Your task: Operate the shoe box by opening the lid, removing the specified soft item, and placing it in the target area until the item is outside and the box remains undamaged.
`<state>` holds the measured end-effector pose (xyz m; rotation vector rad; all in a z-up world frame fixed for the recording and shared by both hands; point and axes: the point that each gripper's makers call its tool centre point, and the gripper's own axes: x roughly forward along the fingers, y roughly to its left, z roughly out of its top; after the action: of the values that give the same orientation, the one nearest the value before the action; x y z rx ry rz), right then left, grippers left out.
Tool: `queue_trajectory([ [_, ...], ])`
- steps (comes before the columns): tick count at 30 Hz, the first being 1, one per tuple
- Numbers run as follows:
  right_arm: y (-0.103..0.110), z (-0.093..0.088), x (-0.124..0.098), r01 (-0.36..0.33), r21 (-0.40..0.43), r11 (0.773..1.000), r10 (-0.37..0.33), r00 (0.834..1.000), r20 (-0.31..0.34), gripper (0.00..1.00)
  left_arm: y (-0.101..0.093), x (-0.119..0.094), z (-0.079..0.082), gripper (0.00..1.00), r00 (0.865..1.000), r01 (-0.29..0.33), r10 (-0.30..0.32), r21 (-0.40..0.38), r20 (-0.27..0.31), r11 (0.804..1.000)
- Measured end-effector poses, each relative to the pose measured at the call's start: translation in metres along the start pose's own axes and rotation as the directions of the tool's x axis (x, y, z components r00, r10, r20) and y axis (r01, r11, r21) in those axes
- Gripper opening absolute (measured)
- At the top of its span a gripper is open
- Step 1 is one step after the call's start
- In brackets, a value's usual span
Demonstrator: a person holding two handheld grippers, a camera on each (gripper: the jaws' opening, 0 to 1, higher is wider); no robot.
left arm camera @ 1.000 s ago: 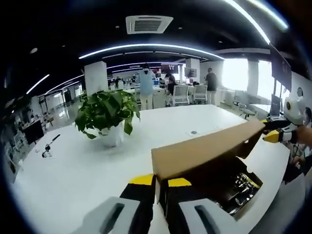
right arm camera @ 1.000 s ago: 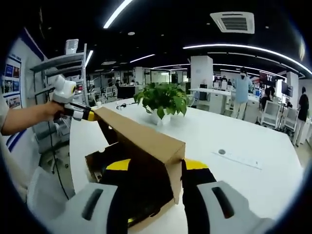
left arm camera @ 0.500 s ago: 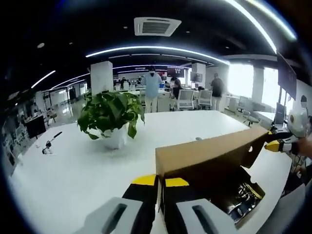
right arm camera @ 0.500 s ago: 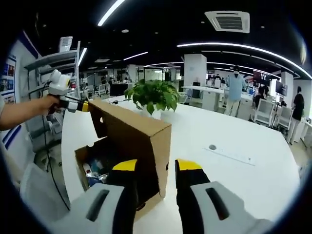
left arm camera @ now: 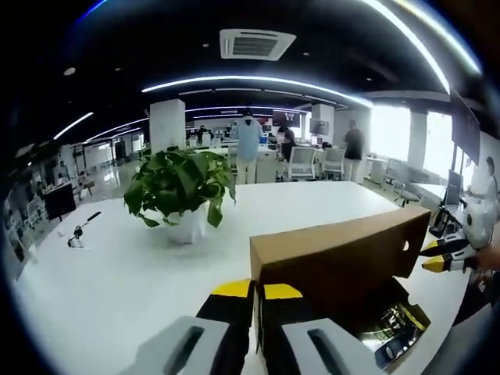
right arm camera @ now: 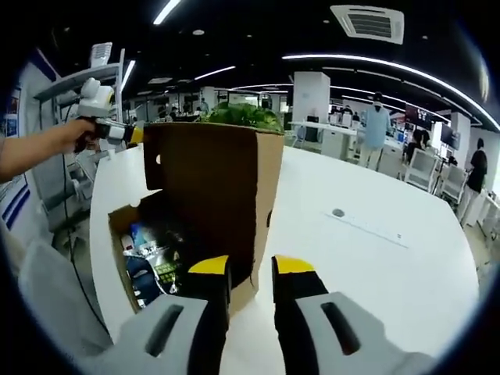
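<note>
Two grippers work the box: the left gripper (left arm camera: 251, 293) pinches the raised lid (left arm camera: 336, 254); the right gripper (right arm camera: 250, 269) has its jaws slightly apart, gripping nothing. Lid-opening looks done; next, reach the dark soft item (right arm camera: 156, 262) inside the box (right arm camera: 125, 226).

We see a wide white bench (left arm camera: 117, 281) carrying an open cardboard shoe box (left arm camera: 336, 262), its lid standing upright and dark printed packets lying inside (right arm camera: 156, 262). Well apart from the box, a leafy potted plant (left arm camera: 178, 187) in a white pot stands on the bench. Near the far left edge lies a small dark object (left arm camera: 78, 233) we cannot identify. A round grommet (right arm camera: 337, 212) is set into the benchtop.
</note>
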<state>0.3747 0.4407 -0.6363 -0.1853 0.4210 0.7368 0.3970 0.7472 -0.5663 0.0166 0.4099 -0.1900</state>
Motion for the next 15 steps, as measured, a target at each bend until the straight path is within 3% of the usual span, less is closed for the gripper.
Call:
queue_trajectory([
  [7,-0.003,-0.015,0.015,0.009,-0.022,1.0,-0.01,0.999,-0.046,0.12,0.004,0.011,0.003,0.02,1.0,-0.012,0.012,-0.007,0.004,1.0],
  [15,-0.008,-0.013,0.028,0.024,-0.028,0.999,-0.025,0.999,-0.047,0.09,0.005,0.021,0.007,0.02,1.0,-0.024,0.024,-0.019,0.003,1.0],
])
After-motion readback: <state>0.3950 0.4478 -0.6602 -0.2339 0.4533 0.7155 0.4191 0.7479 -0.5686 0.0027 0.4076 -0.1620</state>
